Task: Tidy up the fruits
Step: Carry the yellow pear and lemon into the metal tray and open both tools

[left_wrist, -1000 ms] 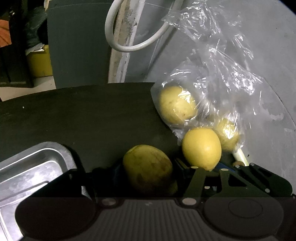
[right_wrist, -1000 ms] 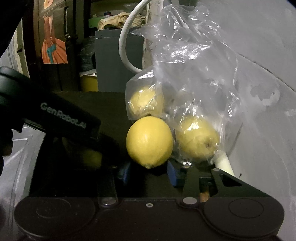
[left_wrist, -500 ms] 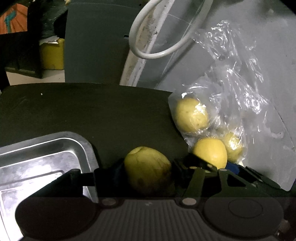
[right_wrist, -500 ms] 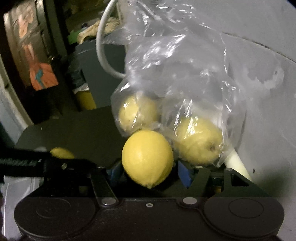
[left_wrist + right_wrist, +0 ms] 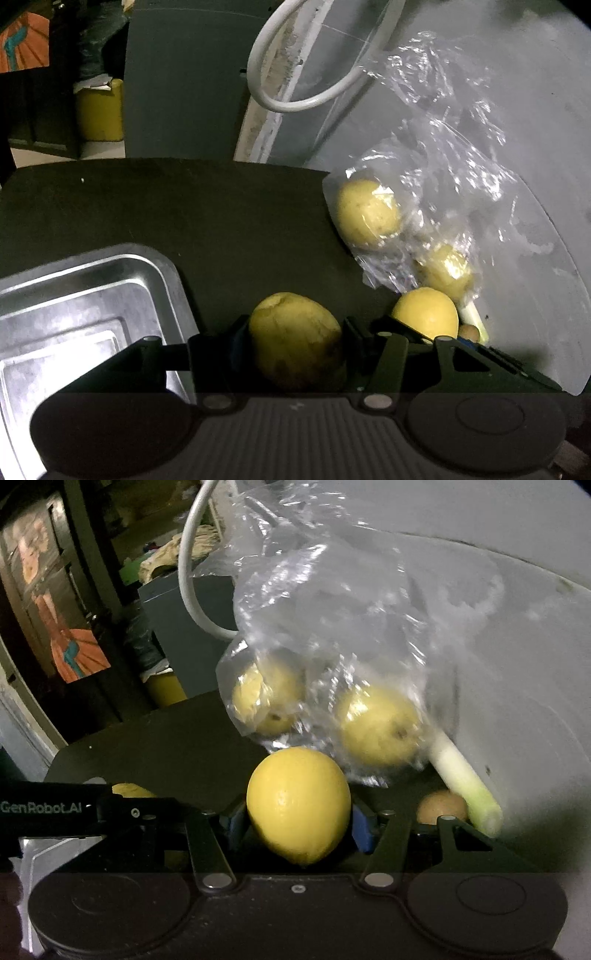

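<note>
Gripping one fruit each: our left gripper (image 5: 295,341) clamps a dull greenish lemon (image 5: 295,339) beside the metal tray (image 5: 162,269); our right gripper (image 5: 297,823) clamps a bright lemon (image 5: 298,805) before the bag (image 5: 332,635) at the table's (image 5: 184,214) far right edge.

white hose (image 5: 295,103), yellow jerrycan perhaps (image 5: 99,110), leek stalk (image 5: 465,779)

My left gripper (image 5: 295,339) clamps a dull yellow-green fruit (image 5: 295,339) at lower centre. I see a metal tray (image 5: 162,266) at lower left and a plastic bag (image 5: 436,192) holding lemons at right.
</note>
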`<state>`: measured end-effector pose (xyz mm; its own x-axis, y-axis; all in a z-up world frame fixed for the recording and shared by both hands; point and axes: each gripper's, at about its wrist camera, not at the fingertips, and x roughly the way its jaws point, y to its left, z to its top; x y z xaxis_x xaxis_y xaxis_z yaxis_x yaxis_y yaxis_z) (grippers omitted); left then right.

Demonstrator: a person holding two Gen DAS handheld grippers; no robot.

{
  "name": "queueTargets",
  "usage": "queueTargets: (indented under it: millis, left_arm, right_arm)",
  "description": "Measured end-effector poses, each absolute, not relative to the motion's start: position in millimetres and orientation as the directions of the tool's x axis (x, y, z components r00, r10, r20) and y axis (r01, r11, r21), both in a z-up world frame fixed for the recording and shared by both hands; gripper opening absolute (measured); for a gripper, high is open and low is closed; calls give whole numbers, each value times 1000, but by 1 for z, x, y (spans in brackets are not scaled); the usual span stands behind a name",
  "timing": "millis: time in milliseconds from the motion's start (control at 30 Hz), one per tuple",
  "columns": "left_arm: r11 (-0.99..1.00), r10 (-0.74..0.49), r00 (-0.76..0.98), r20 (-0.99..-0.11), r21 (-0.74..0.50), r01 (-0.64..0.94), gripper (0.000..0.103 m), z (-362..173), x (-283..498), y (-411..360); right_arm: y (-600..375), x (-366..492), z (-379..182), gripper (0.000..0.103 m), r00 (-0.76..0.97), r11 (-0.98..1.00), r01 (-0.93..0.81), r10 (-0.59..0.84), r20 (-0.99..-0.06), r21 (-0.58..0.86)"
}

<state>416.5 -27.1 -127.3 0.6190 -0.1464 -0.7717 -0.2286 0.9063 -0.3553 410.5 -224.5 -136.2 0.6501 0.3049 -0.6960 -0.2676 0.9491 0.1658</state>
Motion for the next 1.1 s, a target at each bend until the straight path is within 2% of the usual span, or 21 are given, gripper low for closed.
queueTargets:
  millis: [500, 833, 1100]
  left_arm:
    - [880, -167, 665, -728, -414, -233, 57, -109, 380, -19]
    - [855, -97, 729, -677, -432, -287, 57, -84, 331, 17]
    - [826, -39, 728, -684, -432, -362, 57, -87, 284, 46]
  right_arm:
    - [-236, 371, -116, 57, 663, 952, -246, 304, -684, 185]
    - [-206, 320, -101, 57, 659, 925, -324, 371, -655, 199]
    - [-173, 271, -99, 57, 613, 889, -411, 434, -660, 203]
